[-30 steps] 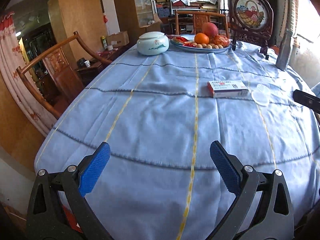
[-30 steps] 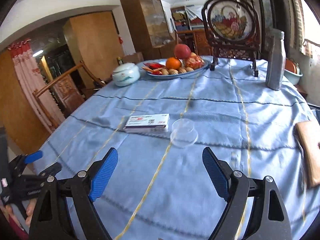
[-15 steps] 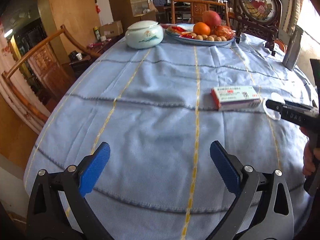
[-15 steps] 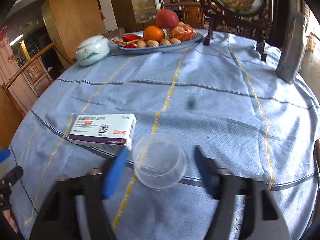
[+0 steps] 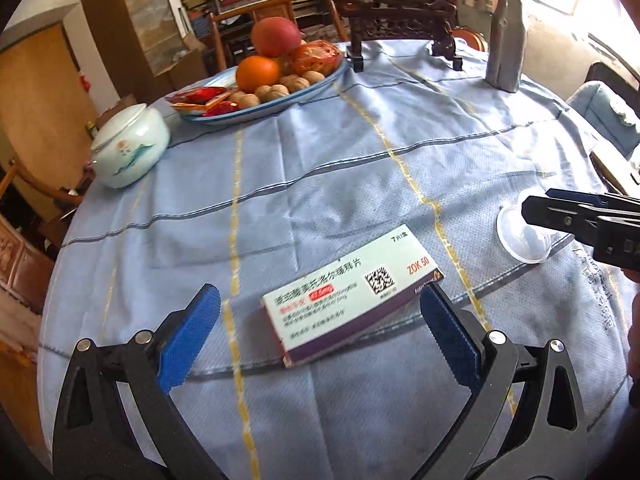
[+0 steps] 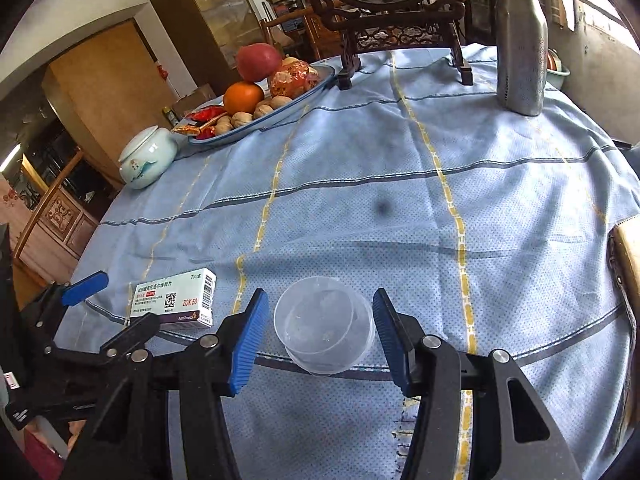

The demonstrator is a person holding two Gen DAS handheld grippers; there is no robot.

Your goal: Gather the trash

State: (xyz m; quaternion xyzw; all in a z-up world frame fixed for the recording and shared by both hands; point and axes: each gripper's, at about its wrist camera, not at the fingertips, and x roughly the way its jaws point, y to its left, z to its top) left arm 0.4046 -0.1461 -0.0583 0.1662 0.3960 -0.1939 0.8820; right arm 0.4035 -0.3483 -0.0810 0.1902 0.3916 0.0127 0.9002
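Blue pads spread wide on the left gripper [image 5: 320,332], medicine box [image 5: 352,300] lying flat on the cloth right between them. Right pad looks to sit just at the box's near corner, can't tell if it's actually touching; left pad well off to the side with cloth showing between. Nothing clamped.

Same story over at the right gripper [image 6: 318,340]: jaws open to a middling width, straddling the clear plastic cup [image 6: 325,326]. Upright on the tablecloth [image 6: 360,184], mouth up, a sliver of gap visible on both sides, so not squeezed. In the left wrist view, right gripper [image 5: 536,210] poking in from the right edge with the cup [image 5: 520,240] partly hidden behind it.

Box [image 6: 172,300] and cup near each other toward the close edge of the table, box to the left of the cup, not touching.

Further back: white lidded ceramic jar [image 5: 128,148] on the left, blue-rimmed fruit plate [image 5: 280,102] with an orange, a red fruit, walnuts and some red wrappers, metal bottle [image 6: 520,40] standing upright far right, carved wooden stand [image 6: 400,28] with a round painted panel behind. Brown flat thing [image 6: 628,248] at the right edge, too cropped to make out
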